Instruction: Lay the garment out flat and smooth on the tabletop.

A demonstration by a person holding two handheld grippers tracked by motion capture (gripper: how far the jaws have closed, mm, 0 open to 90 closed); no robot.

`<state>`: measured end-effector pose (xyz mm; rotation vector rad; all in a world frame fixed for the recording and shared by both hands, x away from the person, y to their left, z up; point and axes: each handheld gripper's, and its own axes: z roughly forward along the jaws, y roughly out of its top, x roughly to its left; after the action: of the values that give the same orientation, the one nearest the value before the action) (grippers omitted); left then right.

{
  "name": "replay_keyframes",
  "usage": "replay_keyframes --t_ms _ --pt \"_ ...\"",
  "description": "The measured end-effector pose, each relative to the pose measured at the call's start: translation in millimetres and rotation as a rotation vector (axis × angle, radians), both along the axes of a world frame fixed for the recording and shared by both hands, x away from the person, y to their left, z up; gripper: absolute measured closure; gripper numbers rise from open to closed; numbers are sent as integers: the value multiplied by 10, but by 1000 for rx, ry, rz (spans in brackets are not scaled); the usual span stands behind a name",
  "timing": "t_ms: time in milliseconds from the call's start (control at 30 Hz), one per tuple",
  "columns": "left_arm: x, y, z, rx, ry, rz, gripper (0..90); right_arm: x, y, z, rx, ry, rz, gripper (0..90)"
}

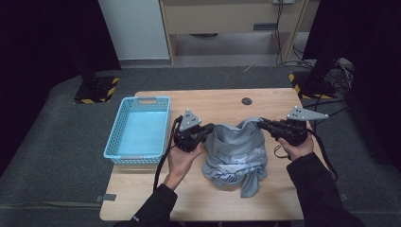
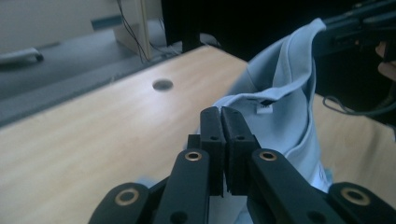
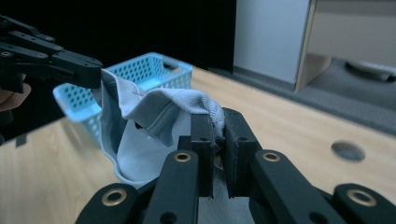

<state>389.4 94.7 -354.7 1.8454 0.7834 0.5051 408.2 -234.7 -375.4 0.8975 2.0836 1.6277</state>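
Note:
A light grey-blue shirt (image 1: 236, 151) with pale lettering hangs between my two grippers, its lower part bunched on the wooden table (image 1: 222, 99). My left gripper (image 1: 213, 128) is shut on the shirt's left upper edge. In the left gripper view its jaws (image 2: 222, 116) stand pressed together, with the shirt (image 2: 285, 93) rising to the right. My right gripper (image 1: 260, 123) is shut on the right upper edge; its own view shows the ribbed collar of the shirt (image 3: 154, 112) pinched at the gripper's tips (image 3: 215, 119). The left gripper (image 3: 91, 67) holds the far edge there.
A light blue plastic basket (image 1: 116, 137), with nothing in it, stands on the table's left part; its wall (image 3: 79, 100) lies behind the shirt in the right gripper view. A round hole (image 1: 246, 100) sits near the table's far edge. Cables and black stands are on the floor beyond.

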Motion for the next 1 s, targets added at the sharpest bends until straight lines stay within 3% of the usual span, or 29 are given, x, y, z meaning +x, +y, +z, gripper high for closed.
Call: replay_keyframes --t_ms 100,167,200,233,300,367,433,500,567,700,867,1000 --pt "148 -40 203 52 -64 51 887 135 70 194 25 -40 -31 841" --pt "296 -86 326 129 -132 118 886 270 133 337 40 -82 -85 840" --pt "296 -86 326 129 -132 118 883 356 165 404 48 -106 -134 836" --pt "498 -123 392 178 -175 197 871 458 195 463 55 -123 -191 818" --pt "703 -134 388 189 -188 301 706 691 250 531 37 -151 -339 609" --pt "847 -96 332 169 -138 359 572 887 284 520 -36 -127 -443 494" --pt "892 -25 259 105 -70 351 510 957 272 469 -69 -102 -478 422" --pt "875 42 175 56 -39 330 476 934 227 394 -46 -84 -447 385" --pt "857 98 96 11 13 313 427 891 175 306 -50 -78 -432 356" --pt "747 155 -33 -60 71 265 353 781 56 138 -56 -48 -415 289" --pt "516 137 -206 -43 83 235 243 564 -96 -42 -50 -19 -403 218" --pt "339 155 -386 17 129 237 164 369 -181 -218 -69 2 -395 175"
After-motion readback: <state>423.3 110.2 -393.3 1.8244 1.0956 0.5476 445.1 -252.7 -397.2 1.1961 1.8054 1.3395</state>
